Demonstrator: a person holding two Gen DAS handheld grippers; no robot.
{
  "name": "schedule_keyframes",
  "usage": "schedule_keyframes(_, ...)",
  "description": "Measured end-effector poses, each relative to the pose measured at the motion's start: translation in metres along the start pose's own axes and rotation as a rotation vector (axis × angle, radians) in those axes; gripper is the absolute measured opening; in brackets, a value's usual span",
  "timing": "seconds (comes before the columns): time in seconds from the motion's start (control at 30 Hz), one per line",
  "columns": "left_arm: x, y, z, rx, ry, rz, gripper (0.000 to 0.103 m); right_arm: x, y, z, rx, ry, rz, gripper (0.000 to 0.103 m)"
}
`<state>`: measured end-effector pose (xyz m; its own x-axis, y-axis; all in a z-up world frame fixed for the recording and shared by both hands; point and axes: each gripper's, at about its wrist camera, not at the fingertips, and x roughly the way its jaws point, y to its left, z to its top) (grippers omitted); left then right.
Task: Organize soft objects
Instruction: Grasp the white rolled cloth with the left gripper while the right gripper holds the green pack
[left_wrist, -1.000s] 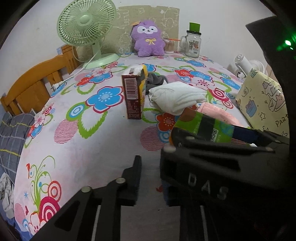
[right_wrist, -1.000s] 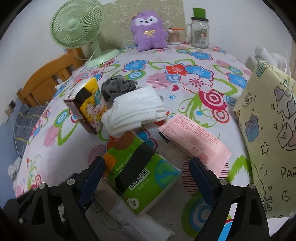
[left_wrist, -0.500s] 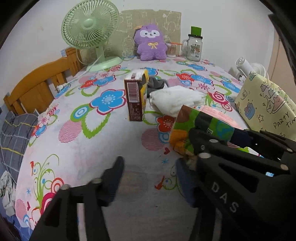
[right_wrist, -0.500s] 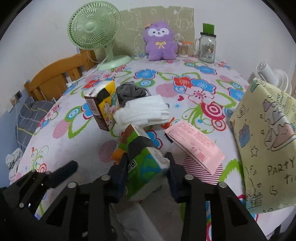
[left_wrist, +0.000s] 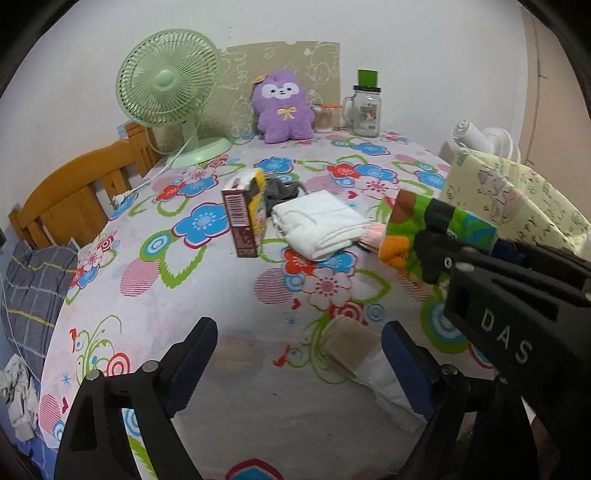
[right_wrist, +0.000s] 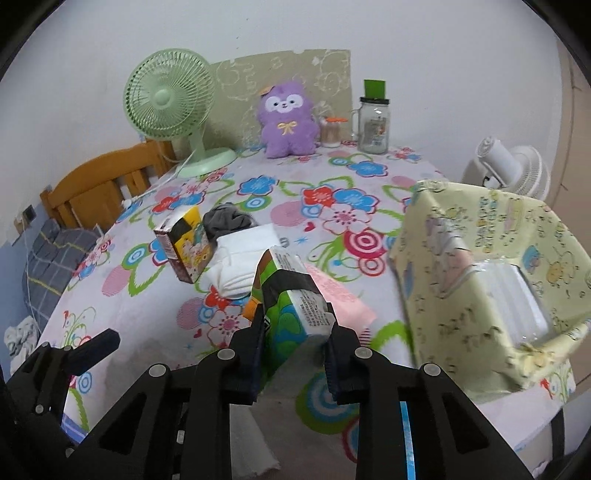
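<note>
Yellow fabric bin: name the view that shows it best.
Right wrist view: the yellow fabric bin shows its open top and inside wall. The left wrist view catches only its outer side at the edge, partly behind the right tool.

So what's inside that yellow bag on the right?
The yellow bag stands open, and a clear plastic liner shows inside. Nothing else is visible there; its near wall hides the bottom.

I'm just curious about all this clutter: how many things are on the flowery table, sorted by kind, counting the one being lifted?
Fans: 1, green fan
Plush toys: 1, purple plush
Jars: 2, glass mug jar, small jar
Tissue packs: 3, green pack, pink pack, beige pack
Boxes: 1, carton
Cloths: 2, white cloth, grey cloth
Bags: 1, yellow bag
Total: 11
</note>
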<state>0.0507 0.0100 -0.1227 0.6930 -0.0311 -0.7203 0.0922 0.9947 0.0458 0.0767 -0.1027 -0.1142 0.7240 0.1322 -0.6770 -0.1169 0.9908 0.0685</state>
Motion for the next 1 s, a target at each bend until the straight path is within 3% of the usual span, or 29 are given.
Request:
schedule_keyframes(0.33, -0.004, -0.020, -0.008, 0.041, 0.006, -0.026, 0.091, -0.001, -0.008, -0.010, 0.013, 0.018, -0.016, 0.029)
schedule_keyframes(0.4, -0.002, -0.022, -0.009, 0.044, 0.016, -0.032, 0.071, 0.000, -0.008, -0.011, 0.013, 0.025, -0.020, 0.029)
schedule_keyframes(0.53, 0.008, -0.026, -0.012, 0.029, 0.074, -0.079, 0.047, 0.004, -0.010, -0.013, 0.019, 0.038, -0.029, 0.029)
schedule_keyframes(0.67, 0.009, -0.031, -0.013, 0.031, 0.085, -0.123, 0.005, 0.007, -0.011, -0.014, 0.025, 0.051, -0.033, 0.029)
schedule_keyframes(0.7, 0.009, -0.032, -0.013, 0.035, 0.085, -0.125, 0.000, 0.008, -0.012, -0.015, 0.025, 0.052, -0.033, 0.029)
schedule_keyframes(1.0, 0.006, -0.026, -0.009, 0.019, 0.074, -0.110, 0.000, 0.007, -0.008, -0.014, 0.024, 0.048, -0.025, 0.029)
